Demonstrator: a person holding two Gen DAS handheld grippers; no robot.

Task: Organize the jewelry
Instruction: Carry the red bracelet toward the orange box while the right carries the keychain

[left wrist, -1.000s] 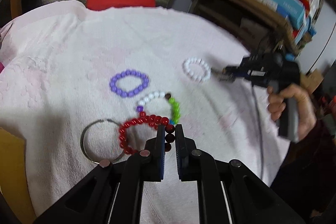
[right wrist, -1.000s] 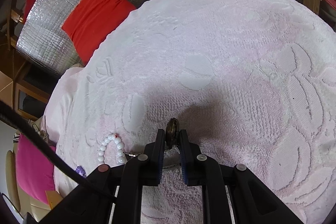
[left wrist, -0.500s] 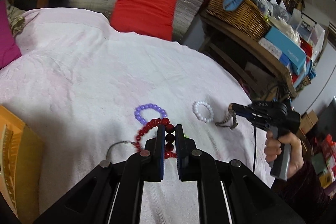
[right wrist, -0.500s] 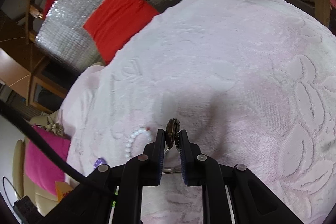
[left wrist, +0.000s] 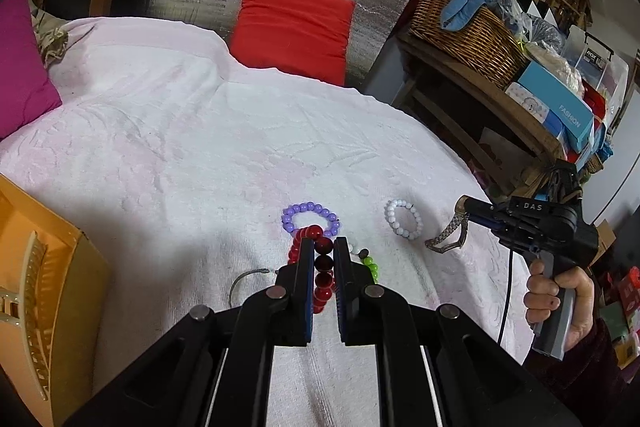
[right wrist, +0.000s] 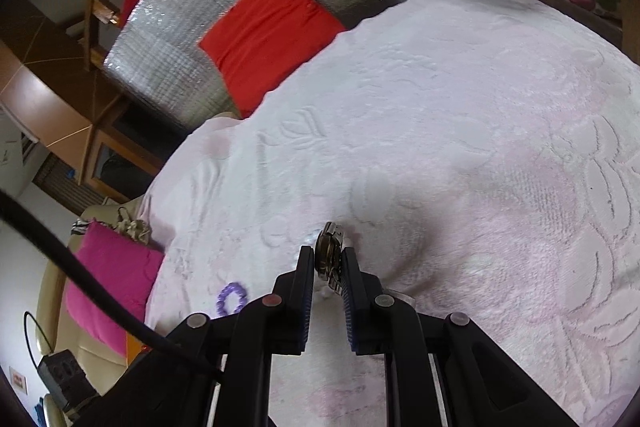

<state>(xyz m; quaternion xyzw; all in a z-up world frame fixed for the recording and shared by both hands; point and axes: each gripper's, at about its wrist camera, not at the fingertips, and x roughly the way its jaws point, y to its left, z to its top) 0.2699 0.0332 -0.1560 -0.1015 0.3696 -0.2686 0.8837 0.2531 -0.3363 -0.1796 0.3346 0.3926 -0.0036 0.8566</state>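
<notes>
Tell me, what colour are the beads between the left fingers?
Red beads, clearest in the left wrist view.

Both grippers are matte black plastic. The left gripper (left wrist: 324,247) has two flat fingers lined with blue ribbed pads (left wrist: 307,291), with round silver screws behind them. The right gripper (right wrist: 325,254) matches; its body carries white "DAS" lettering above a grey handle (left wrist: 554,323). A black cable (left wrist: 505,301) hangs beside the handle, below it a dark maroon sleeve (left wrist: 576,375).
</notes>
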